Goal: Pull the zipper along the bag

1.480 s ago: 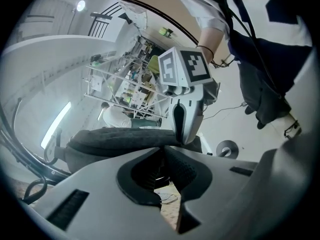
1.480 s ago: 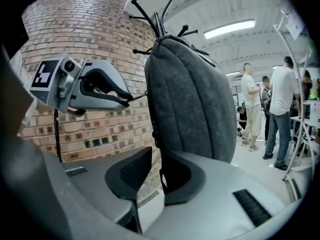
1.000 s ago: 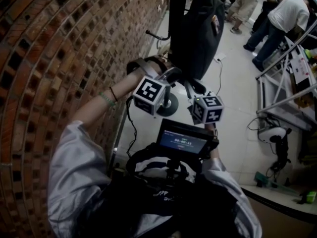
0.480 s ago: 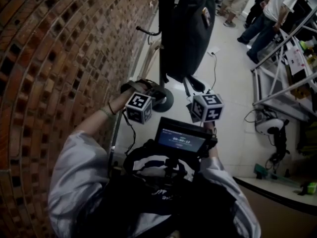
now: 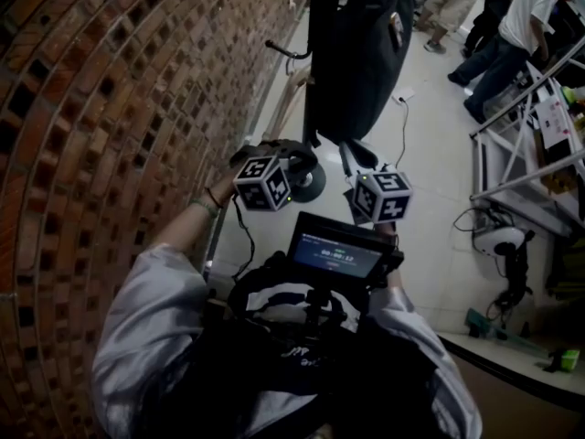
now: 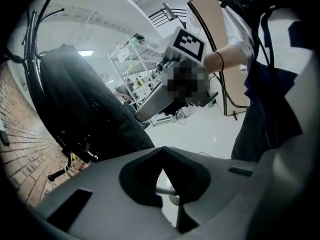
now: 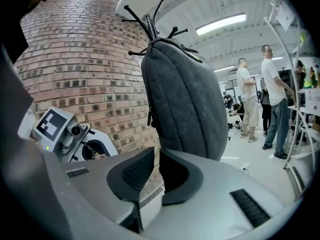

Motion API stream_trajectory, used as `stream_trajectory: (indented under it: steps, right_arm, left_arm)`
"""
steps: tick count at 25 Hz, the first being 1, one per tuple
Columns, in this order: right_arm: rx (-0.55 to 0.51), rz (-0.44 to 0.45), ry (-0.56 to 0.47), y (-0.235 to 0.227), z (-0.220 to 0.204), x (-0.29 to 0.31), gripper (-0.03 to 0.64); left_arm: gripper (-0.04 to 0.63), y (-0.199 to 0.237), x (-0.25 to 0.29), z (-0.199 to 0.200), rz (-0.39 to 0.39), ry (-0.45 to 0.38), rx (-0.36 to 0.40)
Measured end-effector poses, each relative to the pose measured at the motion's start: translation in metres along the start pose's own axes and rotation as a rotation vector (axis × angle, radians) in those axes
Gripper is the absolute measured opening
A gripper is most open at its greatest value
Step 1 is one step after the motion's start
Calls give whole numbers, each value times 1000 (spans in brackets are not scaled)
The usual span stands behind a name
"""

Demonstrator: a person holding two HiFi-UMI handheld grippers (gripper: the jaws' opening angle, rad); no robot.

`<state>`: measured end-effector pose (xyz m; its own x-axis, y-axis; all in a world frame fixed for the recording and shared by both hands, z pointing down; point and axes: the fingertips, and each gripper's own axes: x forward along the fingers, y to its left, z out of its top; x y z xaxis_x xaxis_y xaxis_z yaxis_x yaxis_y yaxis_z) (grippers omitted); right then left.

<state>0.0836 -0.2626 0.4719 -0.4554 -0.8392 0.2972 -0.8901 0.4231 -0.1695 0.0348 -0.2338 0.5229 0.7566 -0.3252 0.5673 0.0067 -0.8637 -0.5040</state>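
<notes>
Grey cloth bag [image 7: 185, 94] hangs from the top hooks of the coat stand [image 7: 150, 21], right beside the brick wall [image 7: 75, 59]. A small dark tab [image 7: 150, 117] on its side edge may be the zipper pull, and nothing holds it. The right gripper [image 7: 156, 156] waits near the bag with its fingers a bit apart and nothing in them. The left gripper [image 6: 161, 151] has dropped lower than a second ago and rolled over, down by the bag's bottom end. Its fingers are squeezed together on nothing. So I think the pull has not begun, and a gripper must go up to that tab.
</notes>
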Motion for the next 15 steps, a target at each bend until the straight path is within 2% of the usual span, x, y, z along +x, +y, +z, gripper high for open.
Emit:
stream_trajectory:
  steps: [3,9,15]
  right_arm:
    - [-12,4,-1,6,2,-1,11]
    - [-35,23,9,13,0,-2,8]
    - [-45,39,15,20,-2,-2,7]
  left_arm:
    - [8,2,-3,2,2,8,-9]
    - [8,6,-7,3,5,18,-58]
    - [8,12,-11,8,32,15,-77]
